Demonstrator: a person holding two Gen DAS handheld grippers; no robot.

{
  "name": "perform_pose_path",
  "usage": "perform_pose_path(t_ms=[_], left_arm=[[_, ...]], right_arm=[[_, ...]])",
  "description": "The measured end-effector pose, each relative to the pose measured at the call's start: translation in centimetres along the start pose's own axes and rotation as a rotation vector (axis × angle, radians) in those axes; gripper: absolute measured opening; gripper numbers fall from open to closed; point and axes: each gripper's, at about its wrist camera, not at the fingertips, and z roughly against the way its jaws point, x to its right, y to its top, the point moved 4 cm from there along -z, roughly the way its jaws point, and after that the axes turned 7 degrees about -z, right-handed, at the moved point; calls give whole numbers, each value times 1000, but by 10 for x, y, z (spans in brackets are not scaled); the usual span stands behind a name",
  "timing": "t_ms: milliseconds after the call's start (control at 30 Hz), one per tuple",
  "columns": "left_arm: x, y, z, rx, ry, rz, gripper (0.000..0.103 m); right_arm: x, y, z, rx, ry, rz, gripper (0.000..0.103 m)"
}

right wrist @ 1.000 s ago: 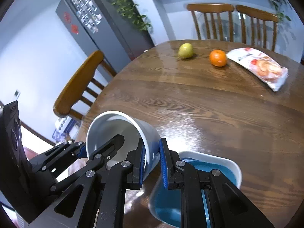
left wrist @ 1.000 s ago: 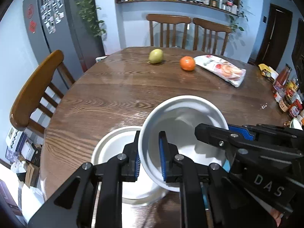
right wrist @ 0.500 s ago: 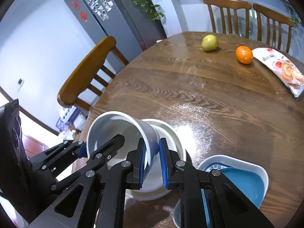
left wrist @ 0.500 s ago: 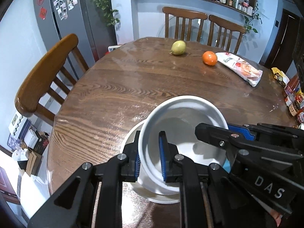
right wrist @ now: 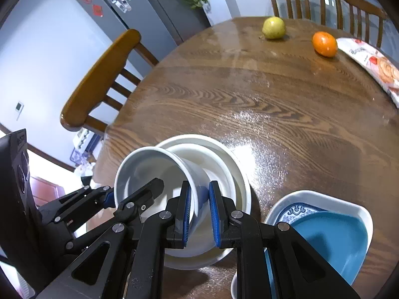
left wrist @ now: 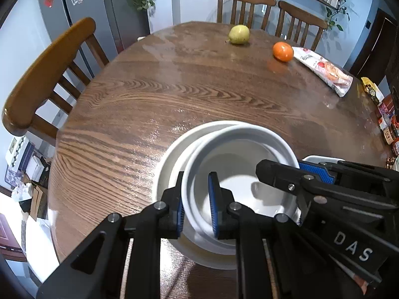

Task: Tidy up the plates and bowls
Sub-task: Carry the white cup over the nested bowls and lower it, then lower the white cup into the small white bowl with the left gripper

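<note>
A: Looking along my left gripper [left wrist: 197,204] first: what do I have?

B: My jaws pinch the near rim of the white bowl [left wrist: 239,164], one blue pad inside the wall, one outside. It sits low and centre in the frame, tilted, directly over a wider white bowl [left wrist: 169,159] standing on the round table [left wrist: 199,94]. My right gripper's [left wrist: 294,174] fingers come in from the lower right and clamp the opposite rim.

A: And the right wrist view?

B: There my right gripper [right wrist: 199,209] is pressed onto that bowl's [right wrist: 149,169] wall at lower centre. From the side I see its base dipping into the wider bowl [right wrist: 234,169], though I cannot tell whether they touch. My left gripper [right wrist: 109,196] shows at lower left.

A: What does one view add?

B: Only this one shows the blue plate [right wrist: 331,239] lying in a white dish [right wrist: 319,196] at lower right; the left view shows barely a sliver of that dish's rim.

A: Which step?

B: Nesting, I judge. Next I should level the bowl, settle it inside, then spread both pairs of jaws together.
</note>
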Motion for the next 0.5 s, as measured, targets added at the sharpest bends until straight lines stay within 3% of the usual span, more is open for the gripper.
perform_pose_path(t_ms=[500], left_arm=[[3, -2, -14, -41, -8, -17, 14]], right_arm=[[4, -1, -11, -49, -34, -6, 18]])
